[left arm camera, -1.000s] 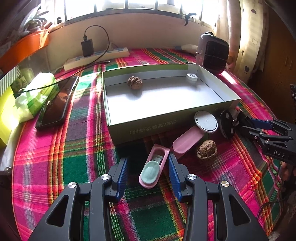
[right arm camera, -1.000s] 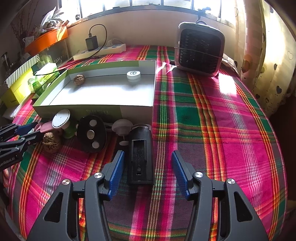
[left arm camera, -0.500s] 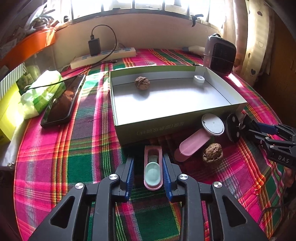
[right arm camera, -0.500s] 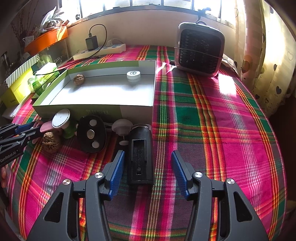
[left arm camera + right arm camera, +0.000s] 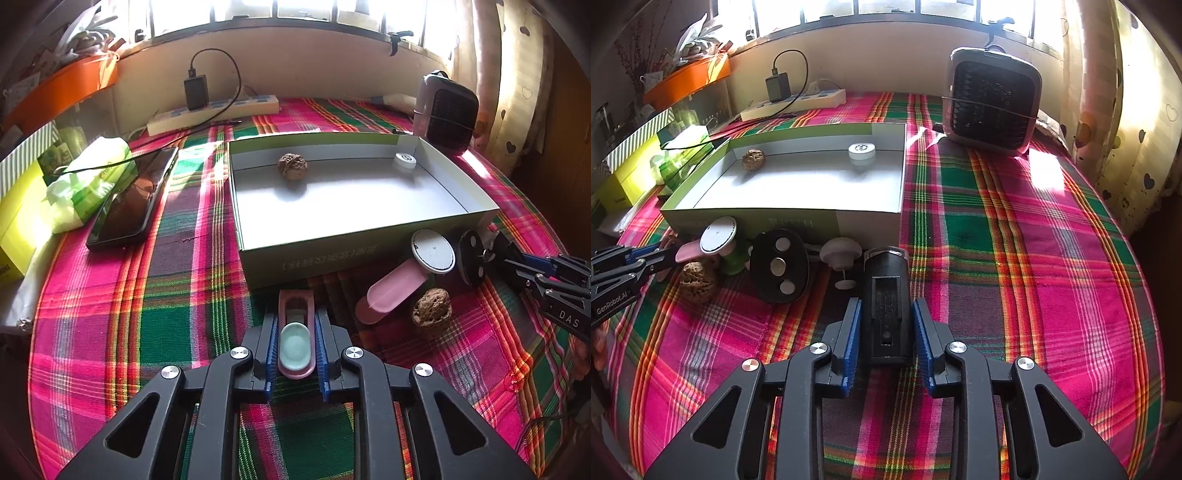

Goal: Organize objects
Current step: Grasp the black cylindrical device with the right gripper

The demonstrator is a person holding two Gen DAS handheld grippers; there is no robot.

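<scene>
A green box [image 5: 343, 243] sits mid-counter [image 5: 1015, 229], a walnut [image 5: 292, 166] and white cap [image 5: 405, 160] inside by its far wall. Just before its near wall, the right gripper [image 5: 886, 325] has just closed its fingers on a black case [image 5: 885, 295], the left gripper [image 5: 296, 341] likewise on a pink clip [image 5: 296, 332].

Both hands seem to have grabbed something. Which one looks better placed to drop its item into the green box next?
Left, probably. Its gripper is shut on the pink case right in front of the box wall. The right gripper, shut on the black block, sits off the box's corner, behind clutter.
</scene>
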